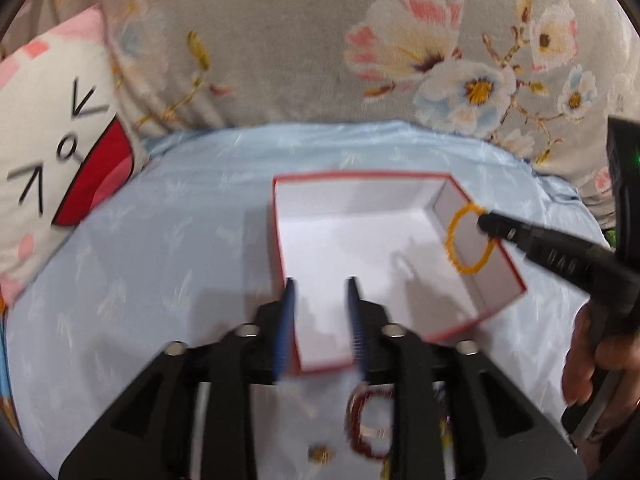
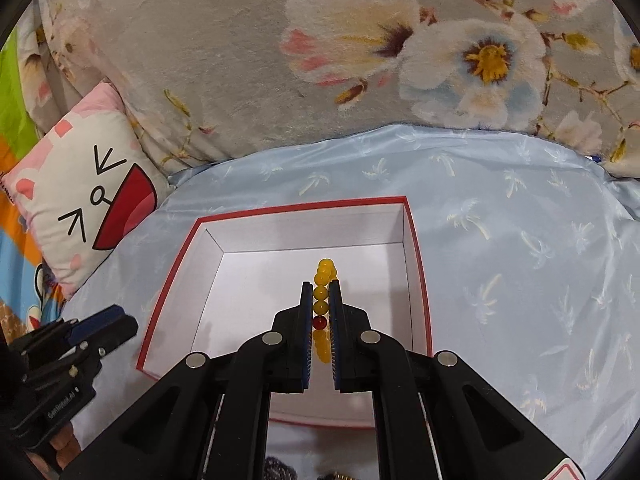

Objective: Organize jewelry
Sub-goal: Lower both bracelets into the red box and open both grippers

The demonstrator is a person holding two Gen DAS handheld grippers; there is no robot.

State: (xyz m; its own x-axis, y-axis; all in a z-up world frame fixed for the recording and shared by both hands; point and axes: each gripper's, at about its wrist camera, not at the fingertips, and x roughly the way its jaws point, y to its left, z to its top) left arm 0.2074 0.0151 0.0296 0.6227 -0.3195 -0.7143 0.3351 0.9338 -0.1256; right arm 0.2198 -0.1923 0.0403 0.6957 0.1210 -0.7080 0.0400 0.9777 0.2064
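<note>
A white box with a red rim (image 1: 362, 178) (image 2: 280, 210) sits open on the blue sheet. My right gripper (image 2: 320, 292) (image 1: 486, 222) is shut on a yellow bead bracelet (image 2: 322, 296) (image 1: 470, 238) and holds it above the box's right side. My left gripper (image 1: 320, 284) is open and empty over the box's near edge; it also shows in the right wrist view (image 2: 116, 322). A dark red bead bracelet (image 1: 370, 426) and a small gold piece (image 1: 320, 454) lie on the sheet under my left gripper.
A cat-face pillow (image 1: 60, 152) (image 2: 88, 208) lies at the left. A grey floral blanket (image 1: 320, 40) (image 2: 360, 60) rises behind the blue sheet (image 1: 160, 240) (image 2: 520, 240). More jewelry shows dimly under my right gripper (image 2: 280, 468).
</note>
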